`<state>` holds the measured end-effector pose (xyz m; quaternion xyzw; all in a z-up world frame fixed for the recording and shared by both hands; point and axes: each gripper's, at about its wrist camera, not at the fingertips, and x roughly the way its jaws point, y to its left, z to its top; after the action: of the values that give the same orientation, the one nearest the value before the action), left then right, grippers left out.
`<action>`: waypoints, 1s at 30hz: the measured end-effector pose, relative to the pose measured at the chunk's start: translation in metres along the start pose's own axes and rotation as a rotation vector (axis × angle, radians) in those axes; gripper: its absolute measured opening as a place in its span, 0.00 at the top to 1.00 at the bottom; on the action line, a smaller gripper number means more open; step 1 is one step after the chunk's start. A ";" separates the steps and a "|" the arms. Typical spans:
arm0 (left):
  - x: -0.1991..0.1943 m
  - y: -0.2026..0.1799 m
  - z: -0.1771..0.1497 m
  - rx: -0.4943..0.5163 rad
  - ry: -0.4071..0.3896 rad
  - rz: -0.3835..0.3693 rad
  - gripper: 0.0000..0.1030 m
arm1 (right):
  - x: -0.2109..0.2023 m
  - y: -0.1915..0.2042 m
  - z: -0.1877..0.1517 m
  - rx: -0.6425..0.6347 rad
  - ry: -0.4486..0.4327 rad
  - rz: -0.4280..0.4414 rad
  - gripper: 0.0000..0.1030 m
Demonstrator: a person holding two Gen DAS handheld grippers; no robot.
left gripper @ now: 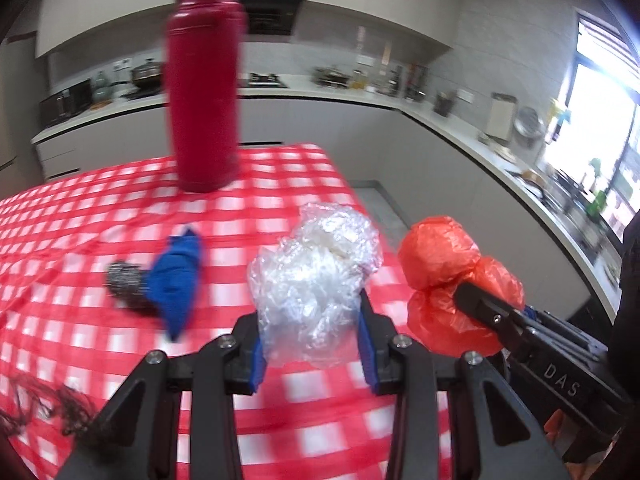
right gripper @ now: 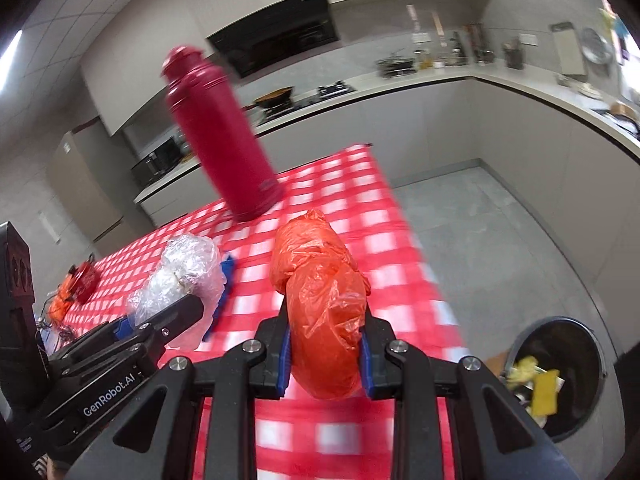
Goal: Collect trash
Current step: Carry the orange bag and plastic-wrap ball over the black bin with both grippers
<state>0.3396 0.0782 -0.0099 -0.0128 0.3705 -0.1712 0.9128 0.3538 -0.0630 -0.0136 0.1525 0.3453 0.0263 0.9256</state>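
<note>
My left gripper [left gripper: 312, 344] is shut on a crumpled clear plastic bag [left gripper: 316, 276] and holds it above the red checked tablecloth [left gripper: 120, 344]. My right gripper [right gripper: 324, 350] is shut on a crumpled orange plastic bag [right gripper: 320, 300], also lifted over the table. In the left wrist view the orange bag [left gripper: 440, 264] shows to the right with the right gripper's finger on it. In the right wrist view the clear bag [right gripper: 180, 276] shows to the left, held in the left gripper. A black trash bin [right gripper: 560, 372] with yellow scraps inside stands on the floor to the lower right.
A tall red thermos [left gripper: 204, 84] stands at the far side of the table. A blue cloth [left gripper: 176, 280] and a steel scourer [left gripper: 124, 280] lie left of the clear bag. A small red object [right gripper: 82, 280] lies at the table's left. Kitchen counters run behind.
</note>
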 end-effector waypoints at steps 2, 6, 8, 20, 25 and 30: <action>0.005 -0.022 -0.001 0.028 0.009 -0.032 0.62 | -0.013 -0.025 -0.003 0.031 -0.011 -0.036 0.72; 0.015 -0.063 -0.002 0.077 0.031 -0.094 0.62 | -0.037 -0.068 -0.009 0.087 -0.025 -0.096 0.72; 0.020 -0.082 -0.005 0.098 0.043 -0.124 0.62 | -0.050 -0.088 -0.012 0.110 -0.032 -0.128 0.72; 0.054 -0.186 -0.023 0.196 0.132 -0.258 0.62 | -0.103 -0.207 -0.040 0.251 -0.029 -0.277 0.72; 0.066 -0.215 -0.031 0.217 0.165 -0.284 0.62 | -0.114 -0.240 -0.050 0.285 -0.019 -0.306 0.72; 0.080 -0.237 -0.043 0.227 0.200 -0.294 0.62 | -0.117 -0.269 -0.061 0.318 0.003 -0.324 0.72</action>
<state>0.2913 -0.1659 -0.0593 0.0532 0.4318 -0.3434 0.8323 0.2105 -0.3207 -0.0643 0.2389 0.3662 -0.1770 0.8817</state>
